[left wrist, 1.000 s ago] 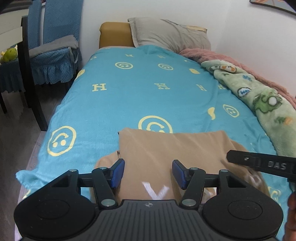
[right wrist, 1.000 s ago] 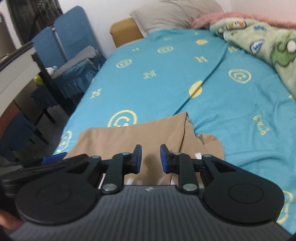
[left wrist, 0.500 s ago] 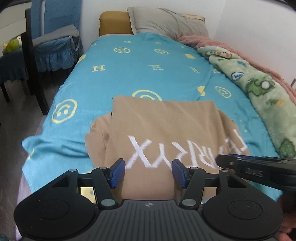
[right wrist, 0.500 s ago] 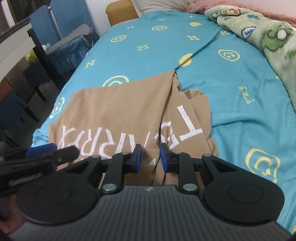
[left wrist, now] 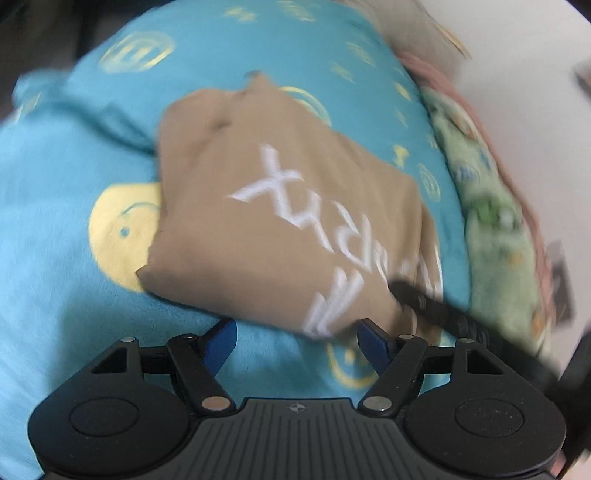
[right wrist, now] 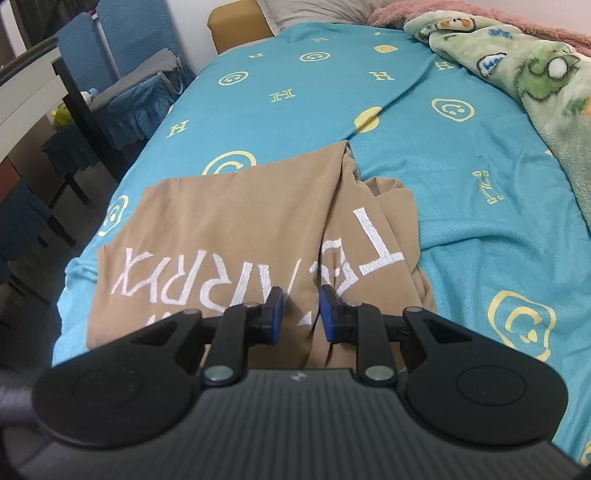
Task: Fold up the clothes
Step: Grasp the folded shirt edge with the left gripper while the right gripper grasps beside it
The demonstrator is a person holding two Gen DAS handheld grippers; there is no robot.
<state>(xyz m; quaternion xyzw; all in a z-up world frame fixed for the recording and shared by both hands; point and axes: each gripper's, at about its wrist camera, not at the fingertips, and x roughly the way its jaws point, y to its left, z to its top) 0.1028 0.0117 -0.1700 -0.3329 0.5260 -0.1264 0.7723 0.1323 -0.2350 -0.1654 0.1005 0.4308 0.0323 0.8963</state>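
A tan shirt with white letters (left wrist: 280, 206) lies folded on the blue bed cover (left wrist: 55, 229); the left wrist view is blurred and tilted. My left gripper (left wrist: 299, 341) is open and empty, just short of the shirt's near edge. In the right wrist view the tan shirt (right wrist: 229, 229) lies flat with a bunched fold on its right side. My right gripper (right wrist: 300, 314) hovers over its near part, jaws a narrow gap apart, holding nothing. The right gripper's finger (left wrist: 443, 310) reaches over the shirt's right corner in the left wrist view.
A green cartoon blanket (right wrist: 546, 96) and a pink one (right wrist: 424, 11) lie along the bed's right side. A grey pillow (right wrist: 314, 11) and tan headboard (right wrist: 236, 26) are at the far end. Blue covered chairs (right wrist: 125, 74) and a dark table (right wrist: 74, 96) stand left of the bed.
The left gripper has swung left and tilted, so the shirt now lies slanted ahead of it instead of under it. The right gripper has hardly moved, and both keep the same jaw openings.
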